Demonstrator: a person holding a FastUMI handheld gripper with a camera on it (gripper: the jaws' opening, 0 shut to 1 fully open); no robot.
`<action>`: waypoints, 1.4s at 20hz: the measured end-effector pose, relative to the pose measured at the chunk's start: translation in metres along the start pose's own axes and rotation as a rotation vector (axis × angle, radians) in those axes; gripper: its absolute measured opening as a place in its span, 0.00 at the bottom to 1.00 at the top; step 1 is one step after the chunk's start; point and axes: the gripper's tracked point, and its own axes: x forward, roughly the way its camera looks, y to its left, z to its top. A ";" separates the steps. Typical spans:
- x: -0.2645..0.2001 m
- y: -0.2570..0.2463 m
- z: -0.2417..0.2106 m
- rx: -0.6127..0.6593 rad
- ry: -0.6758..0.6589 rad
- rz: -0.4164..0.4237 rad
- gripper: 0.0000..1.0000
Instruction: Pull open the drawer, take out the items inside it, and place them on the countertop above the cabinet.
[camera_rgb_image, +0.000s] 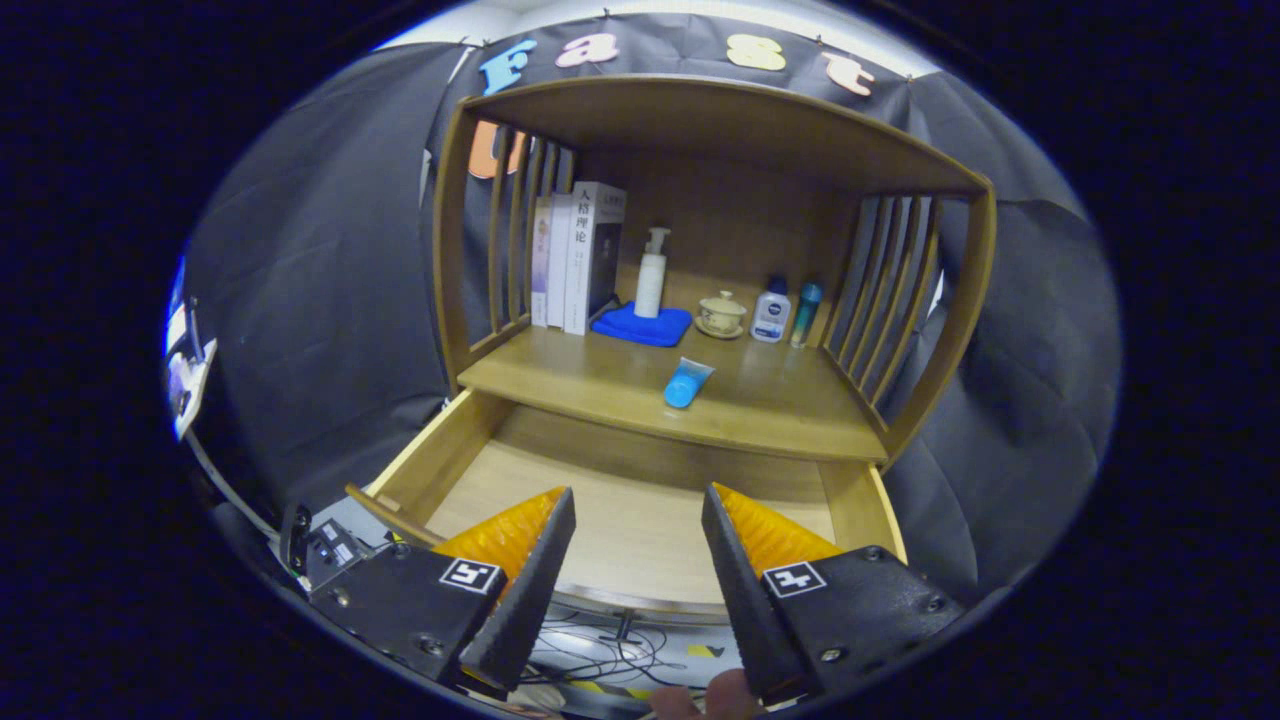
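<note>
The drawer (640, 520) stands pulled out toward the gripper (638, 560), its wooden floor bare where it shows between the fingers. The jaws are released, spread wide with nothing between them, hovering over the drawer's near front edge.

Beyond them, on the worktop (780, 420) above the drawer, a blue tube (688, 382) lies on its side. Its long axis runs near-to-far, slanting slightly right at the far end; the rounded cap end points near, toward the worktop's front edge, and the flat end points far.

Farther back stand three books (575, 258) at the left, a white pump bottle (651, 273) on a blue cloth (642, 325), a small lidded cup (722, 313), a white bottle with blue cap (770, 311) and a teal bottle (805, 313) at the right. Slatted sides (880, 290) close in the worktop left and right.
</note>
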 end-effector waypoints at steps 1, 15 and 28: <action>-0.004 0.003 -0.005 0.003 -0.025 0.006 0.81; -0.006 0.021 -0.114 0.110 -0.245 0.053 1.00; 0.047 0.005 -0.150 0.116 -0.261 -0.062 1.00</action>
